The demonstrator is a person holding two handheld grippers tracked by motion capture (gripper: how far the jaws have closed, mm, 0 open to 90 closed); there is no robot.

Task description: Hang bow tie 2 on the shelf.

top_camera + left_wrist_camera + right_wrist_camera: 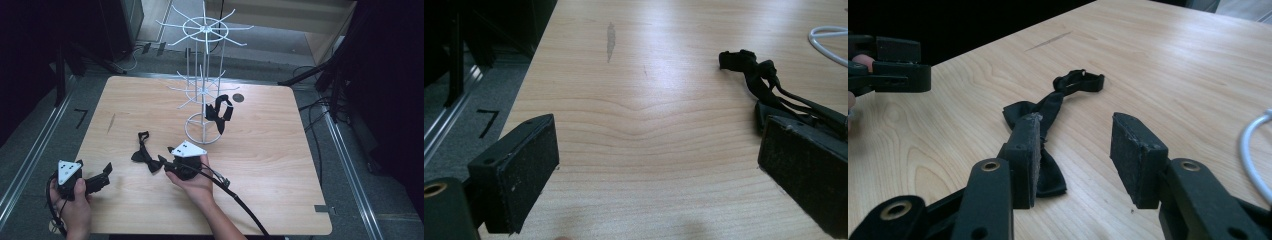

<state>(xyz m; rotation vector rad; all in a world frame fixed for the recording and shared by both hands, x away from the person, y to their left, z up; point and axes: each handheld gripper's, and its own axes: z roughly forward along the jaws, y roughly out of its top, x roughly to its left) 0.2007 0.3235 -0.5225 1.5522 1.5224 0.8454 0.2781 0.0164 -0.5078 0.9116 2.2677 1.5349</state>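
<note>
A black bow tie [145, 156] lies flat on the wooden table [260, 165], its strap stretched toward the far side. My right gripper [164, 164] is at the tie's right end, low over the table. In the right gripper view its jaws stand open [1078, 135]; the bow tie [1048, 107] lies under and beyond the left jaw, and bare wood shows between the pads. My left gripper [106, 175] rests near the table's front left corner, open [659, 175], with nothing in it; the tie's strap [754, 75] lies beyond its right jaw.
A white wire rack [202, 75] with hook arms stands on a ring base mid-table, and a second black bow tie [220, 112] hangs from a lower hook. The ring base [1253, 150] lies just right of my right gripper. A small black disc [238, 98] is set into the table behind the rack.
</note>
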